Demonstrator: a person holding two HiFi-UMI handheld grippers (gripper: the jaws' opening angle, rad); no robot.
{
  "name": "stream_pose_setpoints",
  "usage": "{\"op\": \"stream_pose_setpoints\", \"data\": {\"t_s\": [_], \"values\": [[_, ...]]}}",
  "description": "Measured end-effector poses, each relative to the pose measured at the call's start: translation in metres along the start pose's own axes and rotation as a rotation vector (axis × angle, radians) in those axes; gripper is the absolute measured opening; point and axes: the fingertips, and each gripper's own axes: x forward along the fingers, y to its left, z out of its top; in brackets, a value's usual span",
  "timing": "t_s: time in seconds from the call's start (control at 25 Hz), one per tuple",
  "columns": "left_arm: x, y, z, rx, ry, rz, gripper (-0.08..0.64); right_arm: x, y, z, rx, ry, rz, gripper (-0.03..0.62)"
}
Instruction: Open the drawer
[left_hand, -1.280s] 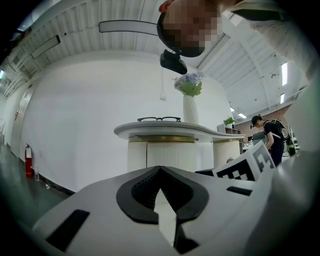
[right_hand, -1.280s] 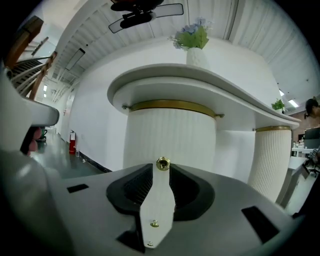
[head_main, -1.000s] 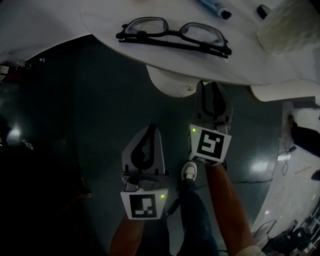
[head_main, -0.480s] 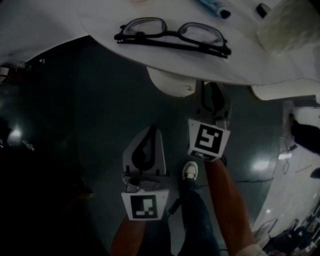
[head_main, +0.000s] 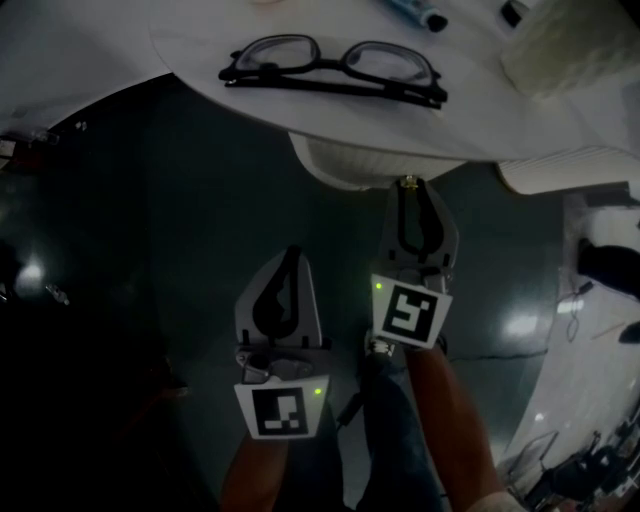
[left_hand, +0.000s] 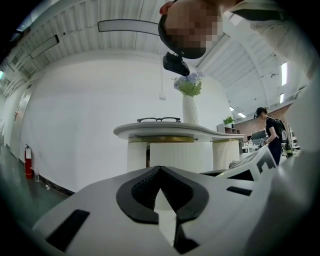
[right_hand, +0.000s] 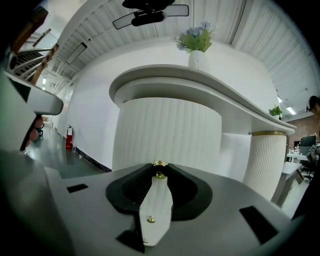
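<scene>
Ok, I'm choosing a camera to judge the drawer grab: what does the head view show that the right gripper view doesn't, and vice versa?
Head view only: the glasses lying on the tabletop, and the person's legs. Right gripper view only: the vase of flowers and a fire extinguisher by the wall. Both: the ribbed drawer front, with its gold knob at the tips of the right gripper, whose jaws stand slightly apart.
</scene>
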Motion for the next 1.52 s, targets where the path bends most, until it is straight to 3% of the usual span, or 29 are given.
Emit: {"op": "stream_pose_setpoints", "data": {"t_s": [0.44,0.96,1.52], "values": [[-0.016,-0.002,0.004,-0.002,-0.025,-0.017,0.002,-0.058,0.005,-0.012,0.004,0.013,-0.004,0.101],[-0.063,-0.025,0.002,0.000,-0.028,-0.143,0.002,-0.123,0.011,-0.027,-0.012,0.040,-0.051,0.101],[-0.138,-0.060,0.003,0.004,-0.051,-0.040,0.002,-0.182,0.017,-0.041,-0.020,0.024,0.007,0.101]]}}
